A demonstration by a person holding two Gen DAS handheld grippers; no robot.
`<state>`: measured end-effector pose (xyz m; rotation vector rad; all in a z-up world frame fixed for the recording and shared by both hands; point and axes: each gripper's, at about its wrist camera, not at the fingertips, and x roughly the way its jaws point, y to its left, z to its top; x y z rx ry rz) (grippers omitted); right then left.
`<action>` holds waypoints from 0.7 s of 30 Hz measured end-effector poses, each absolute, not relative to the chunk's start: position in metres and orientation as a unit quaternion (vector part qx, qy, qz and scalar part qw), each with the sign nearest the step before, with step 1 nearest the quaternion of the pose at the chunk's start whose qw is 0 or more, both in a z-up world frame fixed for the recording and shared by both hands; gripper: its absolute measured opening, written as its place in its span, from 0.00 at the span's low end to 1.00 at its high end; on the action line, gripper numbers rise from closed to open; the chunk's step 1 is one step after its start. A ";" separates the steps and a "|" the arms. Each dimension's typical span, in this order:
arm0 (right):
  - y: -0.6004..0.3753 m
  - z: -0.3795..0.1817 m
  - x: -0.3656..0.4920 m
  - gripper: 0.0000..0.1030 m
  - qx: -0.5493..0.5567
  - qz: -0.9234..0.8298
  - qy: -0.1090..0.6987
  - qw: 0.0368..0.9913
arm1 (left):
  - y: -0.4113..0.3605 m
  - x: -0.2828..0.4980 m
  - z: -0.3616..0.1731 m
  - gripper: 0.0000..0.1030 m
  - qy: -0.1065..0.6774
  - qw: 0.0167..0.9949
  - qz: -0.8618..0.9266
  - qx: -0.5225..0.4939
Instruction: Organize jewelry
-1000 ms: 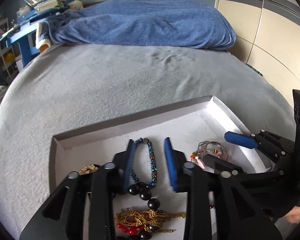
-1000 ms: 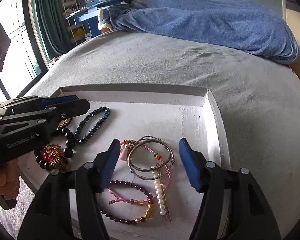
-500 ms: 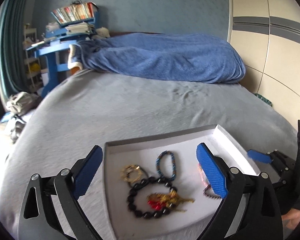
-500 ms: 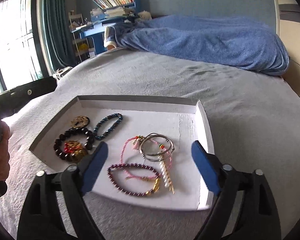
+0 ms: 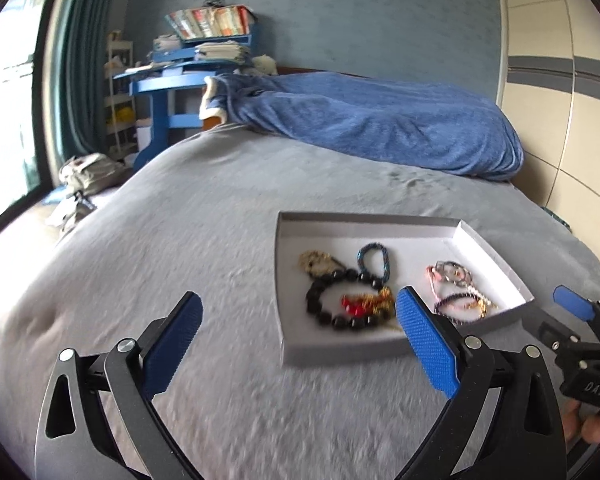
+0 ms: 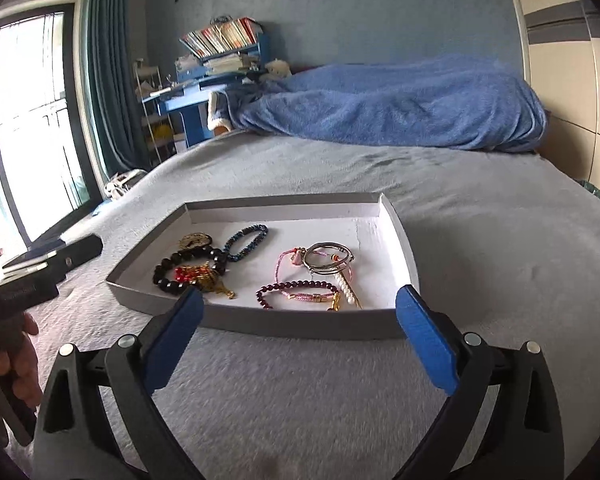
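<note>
Right wrist view shows the right gripper [image 6: 296,336] still opening, nothing between its jaws, and the left gripper [image 5: 298,340] wide and empty. Both are short of the tray [image 6: 400,236], where every visible bracelet [image 6: 246,237] lies, so sorting looks finished.

Bare grey bedspread [image 6: 500,240] all round the tray [image 6: 308,326]; low walls only

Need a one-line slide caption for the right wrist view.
Open right claw hovers empty before a shallow tray of bracelets on a grey bed.
</note>
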<state>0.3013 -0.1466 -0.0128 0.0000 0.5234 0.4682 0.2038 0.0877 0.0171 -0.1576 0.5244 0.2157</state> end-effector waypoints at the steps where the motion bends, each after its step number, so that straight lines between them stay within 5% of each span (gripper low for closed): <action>1: -0.148 -0.012 0.298 0.94 0.002 0.230 0.255 0.939 | 0.088 0.197 0.015 0.94 0.256 0.957 0.110 -0.084; 21: -0.153 -0.015 0.239 0.95 -0.006 0.233 0.237 0.943 | 0.062 0.134 0.009 0.95 0.206 0.967 0.133 -0.066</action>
